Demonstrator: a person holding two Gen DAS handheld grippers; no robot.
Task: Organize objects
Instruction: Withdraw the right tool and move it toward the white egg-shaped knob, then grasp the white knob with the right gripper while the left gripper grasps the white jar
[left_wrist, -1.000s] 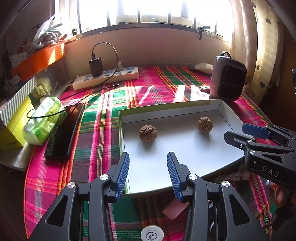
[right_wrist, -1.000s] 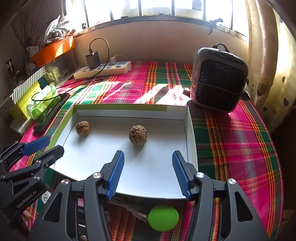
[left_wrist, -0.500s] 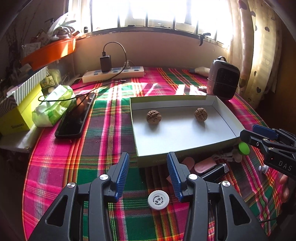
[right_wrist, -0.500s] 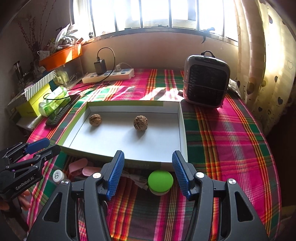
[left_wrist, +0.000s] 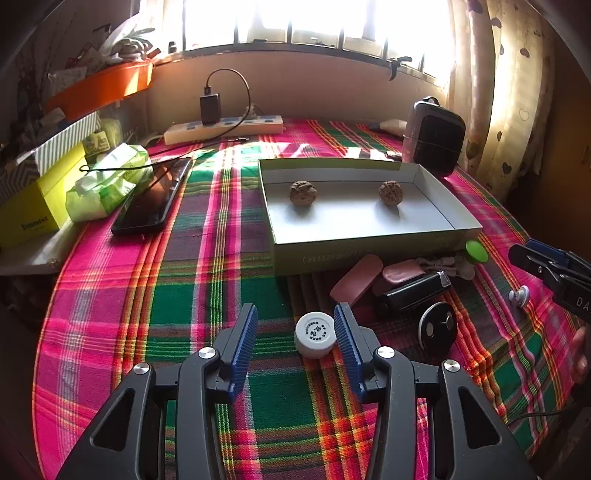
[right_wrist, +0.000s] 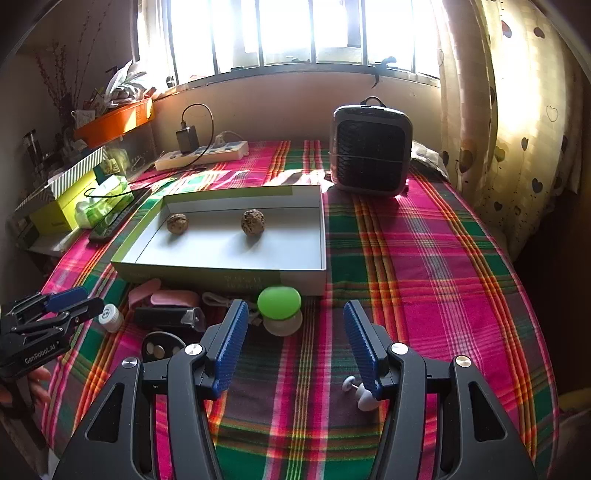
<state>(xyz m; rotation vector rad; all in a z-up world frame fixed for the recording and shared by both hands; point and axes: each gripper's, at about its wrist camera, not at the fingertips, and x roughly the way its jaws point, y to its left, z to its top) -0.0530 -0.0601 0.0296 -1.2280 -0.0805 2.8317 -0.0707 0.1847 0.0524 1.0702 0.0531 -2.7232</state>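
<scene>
White bottle cap (left_wrist: 314, 333) sits between my left hand-held gripper (left_wrist: 295, 334) jaws, open and ungripped; right hand-held gripper (right_wrist: 291, 343) open, empty, ready for sorting.

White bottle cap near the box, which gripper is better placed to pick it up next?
Left. The white bottle cap already sits between the open left gripper fingers, close to one pad. The right gripper faces the green-lidded jar instead.

Heater (right_wrist: 371, 147), power strip (left_wrist: 223, 129), phone (left_wrist: 151, 199)
</scene>
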